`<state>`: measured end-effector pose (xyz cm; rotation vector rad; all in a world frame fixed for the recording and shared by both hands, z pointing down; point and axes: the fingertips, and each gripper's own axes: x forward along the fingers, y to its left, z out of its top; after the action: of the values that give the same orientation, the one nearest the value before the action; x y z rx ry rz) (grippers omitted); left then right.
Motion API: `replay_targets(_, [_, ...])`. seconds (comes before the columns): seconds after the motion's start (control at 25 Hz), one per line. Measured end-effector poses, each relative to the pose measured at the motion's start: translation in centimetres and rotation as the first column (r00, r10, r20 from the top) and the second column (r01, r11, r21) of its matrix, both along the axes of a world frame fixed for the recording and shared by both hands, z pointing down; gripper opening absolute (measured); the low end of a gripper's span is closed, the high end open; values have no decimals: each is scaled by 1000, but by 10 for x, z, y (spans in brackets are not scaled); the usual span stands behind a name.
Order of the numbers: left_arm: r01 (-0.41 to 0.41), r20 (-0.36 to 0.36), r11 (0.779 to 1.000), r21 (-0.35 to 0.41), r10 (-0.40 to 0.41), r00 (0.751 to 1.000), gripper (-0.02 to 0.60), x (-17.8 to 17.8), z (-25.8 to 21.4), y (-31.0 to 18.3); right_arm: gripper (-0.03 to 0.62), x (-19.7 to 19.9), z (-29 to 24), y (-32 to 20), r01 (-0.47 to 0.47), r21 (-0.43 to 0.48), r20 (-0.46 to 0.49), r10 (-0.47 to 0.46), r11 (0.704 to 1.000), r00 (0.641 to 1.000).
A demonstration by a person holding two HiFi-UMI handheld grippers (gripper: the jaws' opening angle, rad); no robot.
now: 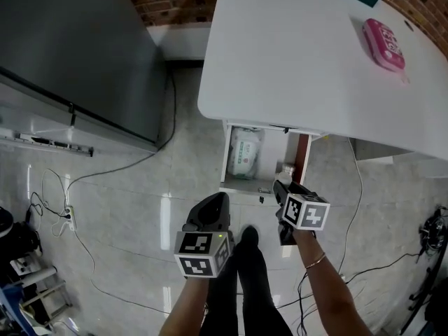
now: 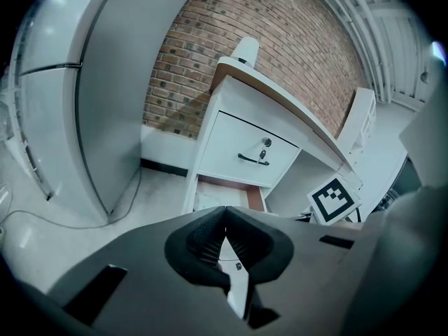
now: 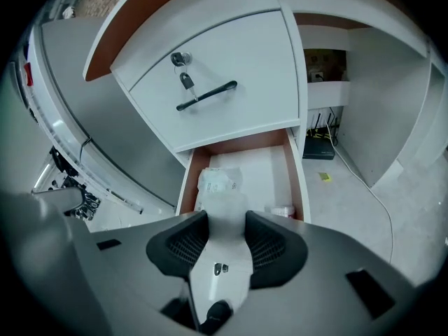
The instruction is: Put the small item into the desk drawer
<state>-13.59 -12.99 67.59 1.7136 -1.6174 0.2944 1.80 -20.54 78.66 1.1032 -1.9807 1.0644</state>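
Under the white desk (image 1: 294,54) the lower drawer (image 1: 225,161) stands pulled out. A white packet (image 1: 246,152) lies in it, and a small item (image 1: 285,168) rests by its right wall. The right gripper view shows that drawer (image 3: 299,180), the packet (image 3: 218,180) and the small item (image 3: 282,211) just beyond my right gripper (image 3: 225,219). My right gripper (image 1: 280,186) hangs open over the drawer's front edge, with nothing between its pads. My left gripper (image 1: 215,200) is shut and empty, above the floor in front of the drawer (image 2: 227,191).
The upper drawer (image 3: 210,82) is closed, with a black handle and a key. A pink case (image 1: 383,44) lies on the desk top. A grey cabinet (image 1: 77,47) stands to the left, with cables (image 1: 126,166) across the tiled floor. The person's shoes (image 1: 246,238) are between the grippers.
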Motion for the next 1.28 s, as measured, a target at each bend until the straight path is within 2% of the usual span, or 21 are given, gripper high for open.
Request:
replay_targets(0.6, [76,17,997,-34,-75,997,21,-28,14,1,170,-2,63,-7,7,-147,-110,-23,989,994])
replay_targets(0.84, [83,14,995,-46,-83,996,21,-32,18,4,172,-3,69,-3,-18,-156,-114,0,988,994])
replay_targets(1.28, [53,-4,998,-46,-53,999,21,-18,16,1,176,-1,71,-3,-7,-153,-115,-11,988,993])
